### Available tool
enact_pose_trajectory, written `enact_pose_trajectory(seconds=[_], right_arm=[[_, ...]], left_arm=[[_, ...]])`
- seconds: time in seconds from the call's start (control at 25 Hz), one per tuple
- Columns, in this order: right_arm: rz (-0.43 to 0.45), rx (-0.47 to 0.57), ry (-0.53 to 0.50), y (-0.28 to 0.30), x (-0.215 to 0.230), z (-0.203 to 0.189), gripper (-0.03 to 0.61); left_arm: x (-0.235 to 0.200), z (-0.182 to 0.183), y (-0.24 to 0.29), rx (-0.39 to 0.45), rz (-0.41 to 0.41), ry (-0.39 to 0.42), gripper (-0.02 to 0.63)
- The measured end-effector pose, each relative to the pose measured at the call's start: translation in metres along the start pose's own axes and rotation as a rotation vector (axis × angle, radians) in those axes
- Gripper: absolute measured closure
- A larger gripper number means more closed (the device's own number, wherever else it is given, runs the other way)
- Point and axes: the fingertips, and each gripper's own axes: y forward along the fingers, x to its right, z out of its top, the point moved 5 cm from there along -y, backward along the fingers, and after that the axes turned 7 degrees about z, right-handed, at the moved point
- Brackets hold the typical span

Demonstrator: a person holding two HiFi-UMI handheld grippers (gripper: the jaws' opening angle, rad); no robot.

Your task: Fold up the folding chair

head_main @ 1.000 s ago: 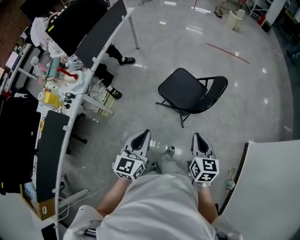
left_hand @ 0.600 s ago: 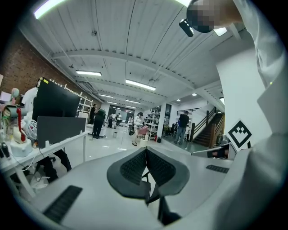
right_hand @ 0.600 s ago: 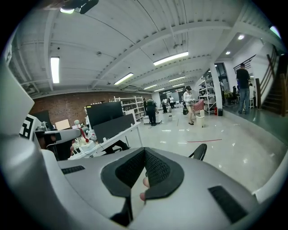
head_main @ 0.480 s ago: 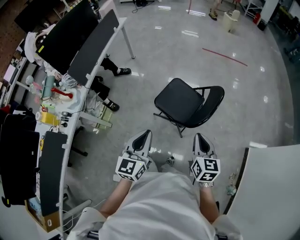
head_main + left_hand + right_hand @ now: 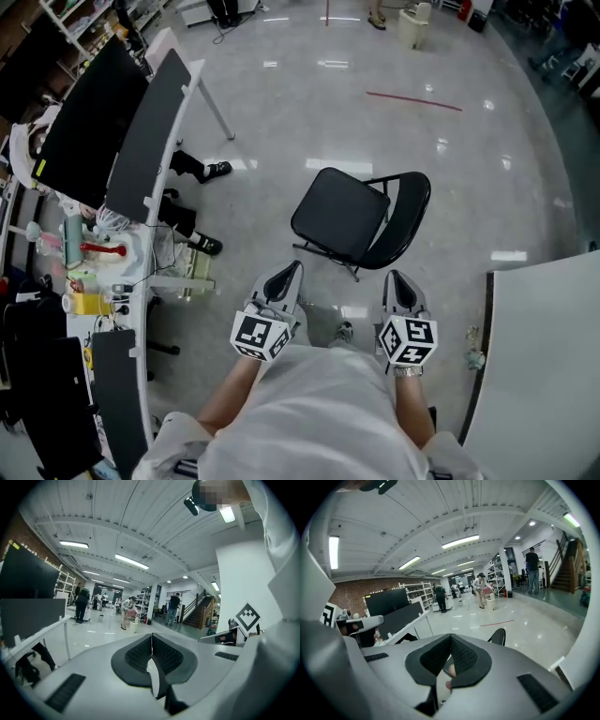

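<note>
- Only the head view takes in the whole folding chair (image 5: 342, 217). It is black and unfolded, and it stands on the glossy floor ahead of both tongs, touched by neither.
- There the left tongs (image 5: 293, 269) and right tongs (image 5: 394, 276) are held side by side before the person's body. Each gripper view shows its jaws pressed together on nothing.
- The right gripper view catches just the rounded top of the chair's backrest beyond its tongs. The rest is behind the tongs' own body.
- The left gripper view looks over open floor to distant people and shelving, with the surface (image 5: 42, 631) at its left edge.
- Left of the left tongs, that surface carries a black monitor (image 5: 80, 127) and clutter too small to name.
- Legs (image 5: 187, 161) show beneath it, the rest of that person hidden.
- A white panel (image 5: 544, 366) right of the right tongs is cut off by the frame.
</note>
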Motion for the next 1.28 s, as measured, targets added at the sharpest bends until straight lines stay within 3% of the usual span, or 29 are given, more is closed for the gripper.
enact_pose_trajectory(seconds=[0.12,0.48,0.8,1.04,1.28], right_arm=[[-0.044,0.026,0.05,0.016,-0.005,0.007,0.574],[-0.189,0.031,0.058,0.052,-0.028,0.017,0.574],[-0.331,0.021,0.109,0.052,-0.037,0.006,0.574],[-0.377,-0.01,0.131,0.053,-0.04,-0.003,0.574],[-0.398,-0.042,0.181,0.055,-0.013,-0.01,0.574]], left_arm=[[-0.023,0.007,0.023,-0.006,-0.056,0.026,0.601],[-0.07,0.02,0.073,-0.024,-0.216,0.021,0.601],[-0.078,0.012,0.099,-0.074,-0.37,0.028,0.601],[-0.084,0.006,0.113,-0.115,-0.414,0.006,0.601],[-0.068,-0.005,0.138,-0.169,-0.435,0.013,0.6]])
